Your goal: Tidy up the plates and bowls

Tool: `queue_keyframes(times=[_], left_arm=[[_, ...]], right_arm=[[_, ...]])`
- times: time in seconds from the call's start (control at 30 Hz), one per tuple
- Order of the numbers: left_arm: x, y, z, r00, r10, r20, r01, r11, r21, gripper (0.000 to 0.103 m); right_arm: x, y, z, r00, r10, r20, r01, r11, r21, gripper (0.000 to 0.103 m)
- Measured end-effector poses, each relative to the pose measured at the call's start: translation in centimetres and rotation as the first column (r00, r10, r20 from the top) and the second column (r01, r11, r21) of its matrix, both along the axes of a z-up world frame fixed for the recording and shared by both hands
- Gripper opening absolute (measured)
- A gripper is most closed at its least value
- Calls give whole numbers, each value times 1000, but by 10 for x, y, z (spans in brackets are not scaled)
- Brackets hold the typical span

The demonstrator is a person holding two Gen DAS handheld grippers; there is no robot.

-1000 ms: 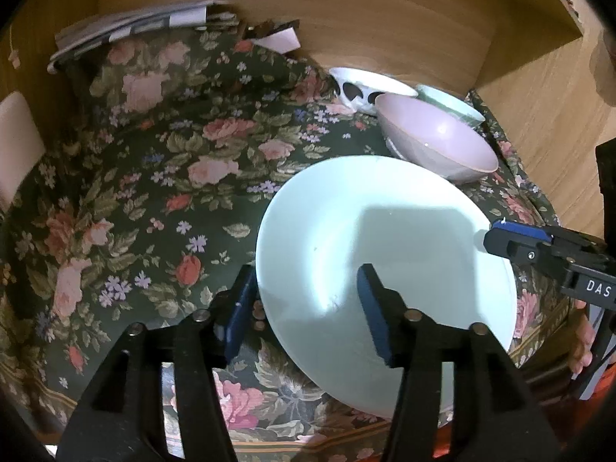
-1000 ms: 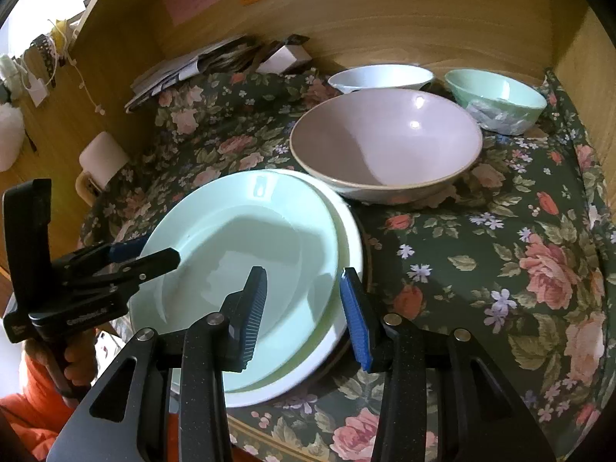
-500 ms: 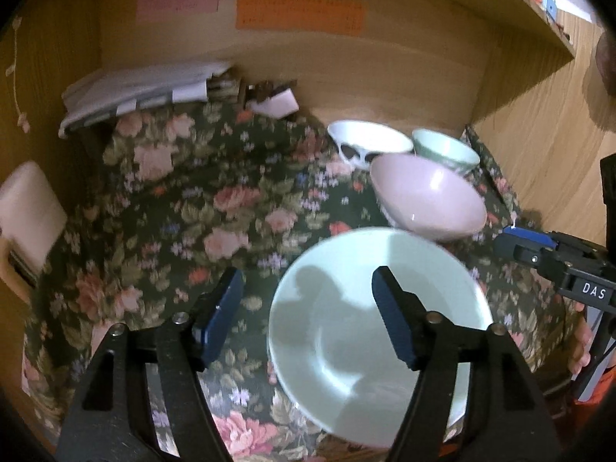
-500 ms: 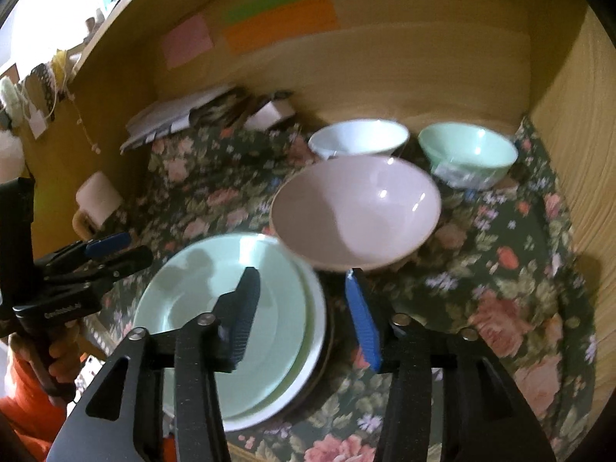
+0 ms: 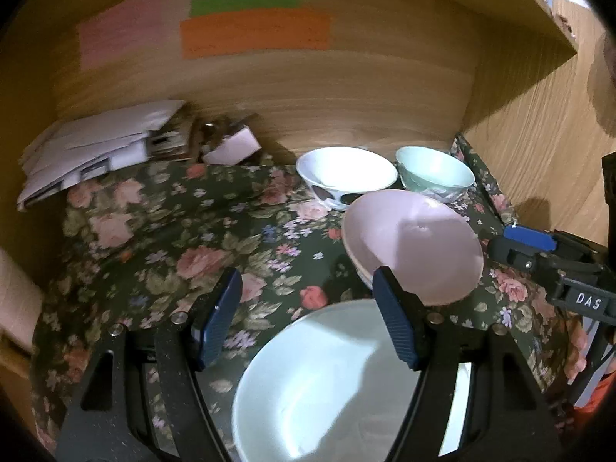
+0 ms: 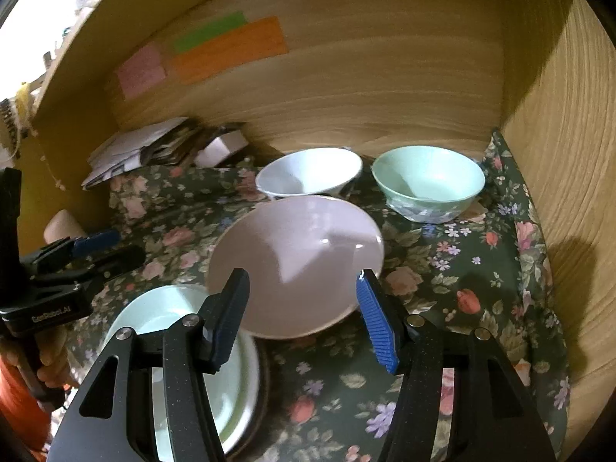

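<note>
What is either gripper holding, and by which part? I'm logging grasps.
Nothing is held. The left gripper is open and empty; the right gripper's jaws are opening, with nothing between them.

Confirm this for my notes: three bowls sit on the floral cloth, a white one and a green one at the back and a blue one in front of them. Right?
Not quite. The front bowl is pink, not blue; the right wrist view shows it clearly. The rest holds: the white bowl and the green bowl sit behind it on the floral cloth.
</note>
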State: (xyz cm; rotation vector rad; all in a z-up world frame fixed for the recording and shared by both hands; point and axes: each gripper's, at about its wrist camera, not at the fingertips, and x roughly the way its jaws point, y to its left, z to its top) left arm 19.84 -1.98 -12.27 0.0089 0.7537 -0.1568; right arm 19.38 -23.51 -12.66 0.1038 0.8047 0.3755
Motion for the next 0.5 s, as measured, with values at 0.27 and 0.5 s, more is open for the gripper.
queue_keyframes(times=[0.27, 0.5], left_arm=[[43, -20, -16, 998, -27, -60, 28, 999, 25, 70], [73, -33, -38, 986, -55, -157, 59, 998, 16, 70]], right_arm=[[26, -11, -16, 999, -23, -44, 23, 1000, -5, 54], [47, -17, -38, 994, -36, -105, 37, 999, 1, 54]])
